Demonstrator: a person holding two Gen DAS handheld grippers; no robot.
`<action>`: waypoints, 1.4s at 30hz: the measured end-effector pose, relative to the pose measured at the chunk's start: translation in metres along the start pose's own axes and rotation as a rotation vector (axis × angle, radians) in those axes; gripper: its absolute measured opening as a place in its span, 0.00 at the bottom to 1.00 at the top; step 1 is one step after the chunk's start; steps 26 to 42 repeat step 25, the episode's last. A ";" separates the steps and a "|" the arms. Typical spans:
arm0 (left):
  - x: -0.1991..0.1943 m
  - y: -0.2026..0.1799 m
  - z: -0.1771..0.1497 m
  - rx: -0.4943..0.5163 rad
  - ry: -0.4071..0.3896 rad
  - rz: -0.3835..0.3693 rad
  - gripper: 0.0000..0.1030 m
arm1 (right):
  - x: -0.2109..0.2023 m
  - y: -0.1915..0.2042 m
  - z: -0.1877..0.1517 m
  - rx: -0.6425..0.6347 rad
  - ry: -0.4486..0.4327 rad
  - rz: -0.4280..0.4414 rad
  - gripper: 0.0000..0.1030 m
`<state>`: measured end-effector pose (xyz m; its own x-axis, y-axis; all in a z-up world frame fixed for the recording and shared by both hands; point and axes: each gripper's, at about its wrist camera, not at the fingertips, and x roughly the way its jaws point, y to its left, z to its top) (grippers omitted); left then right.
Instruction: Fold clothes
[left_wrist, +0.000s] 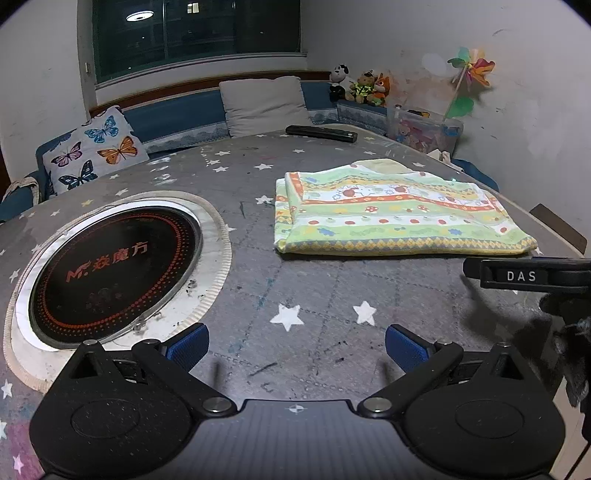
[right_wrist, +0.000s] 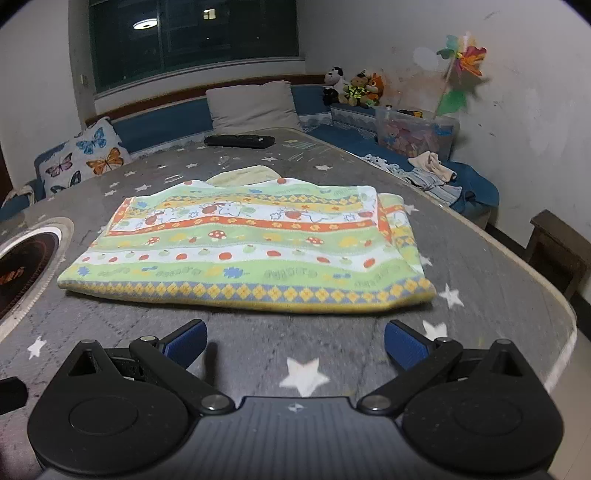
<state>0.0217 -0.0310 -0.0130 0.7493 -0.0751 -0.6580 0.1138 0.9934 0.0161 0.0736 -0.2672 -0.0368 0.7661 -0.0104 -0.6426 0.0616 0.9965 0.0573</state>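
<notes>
A folded green, orange and white patterned cloth (left_wrist: 399, 212) lies flat on the grey star-print table (left_wrist: 314, 295); in the right wrist view the same cloth (right_wrist: 251, 247) spreads across the middle. A pale yellow layer peeks out at its far edge. My left gripper (left_wrist: 297, 345) hovers open over bare table, short of the cloth and to its left. My right gripper (right_wrist: 295, 343) is open too, just in front of the cloth's near hem, holding nothing. Part of the right gripper's black body (left_wrist: 532, 275) shows at the right edge of the left wrist view.
A round black induction cooktop (left_wrist: 114, 269) is set into the table at left. A black remote (right_wrist: 240, 141) lies at the far table edge. Cushions, plush toys, a clear toy box (right_wrist: 417, 134) and loose clothes (right_wrist: 436, 173) line the blue bench behind. A dark stool (right_wrist: 561, 247) stands right.
</notes>
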 end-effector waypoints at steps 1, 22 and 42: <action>0.000 -0.001 0.000 0.002 0.000 -0.001 1.00 | -0.002 0.000 -0.002 0.005 0.001 -0.001 1.00; -0.022 -0.012 -0.012 -0.001 -0.043 -0.038 1.00 | -0.043 0.005 -0.029 0.018 -0.031 -0.008 1.00; -0.023 -0.014 -0.013 0.003 -0.038 -0.044 1.00 | -0.047 0.006 -0.031 0.013 -0.038 -0.007 1.00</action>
